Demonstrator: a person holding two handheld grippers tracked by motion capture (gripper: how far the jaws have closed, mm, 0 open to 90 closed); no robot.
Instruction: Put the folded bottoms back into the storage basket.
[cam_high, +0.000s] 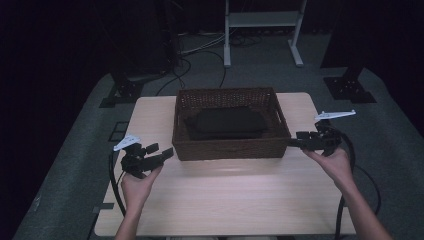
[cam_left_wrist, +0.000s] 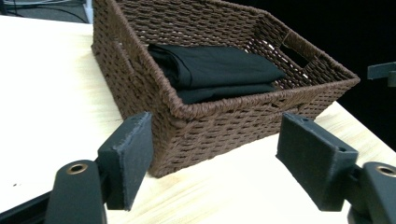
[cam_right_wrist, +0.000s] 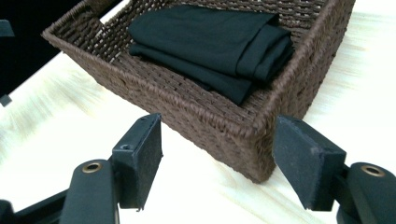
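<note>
The left gripper (cam_high: 161, 153) sits at about 8 o'clock from the basket (cam_high: 230, 145), its jaws spread and empty, aimed at the near left corner. In the left gripper view that corner of the basket (cam_left_wrist: 205, 126) stands between the 2 jaws but just ahead of them, so nothing is grasped.

The basket rests on the desk (cam_high: 225, 195), slightly toward 12 o'clock from its middle, and holds 1 folded black cloth (cam_high: 227, 122) lying flat on its floor. The basket is woven wicker: probably light, fairly stiff, with a rough weave that should not slip between pads. A cut-out handle (cam_left_wrist: 295, 49) shows in the far short wall in the left gripper view. The likely holds are the 2 short-side rims or these handles, 1 per gripper, lifted level so the cloth stays put. The cloth looks soft and limp; it would sag if pinched by 1 edge.

The right gripper (cam_high: 295, 142) is at about 4 o'clock from the basket, released too, its tips very near the near right corner. In the right gripper view that corner (cam_right_wrist: 261, 140) lies between open jaws, seemingly untouched.
</note>
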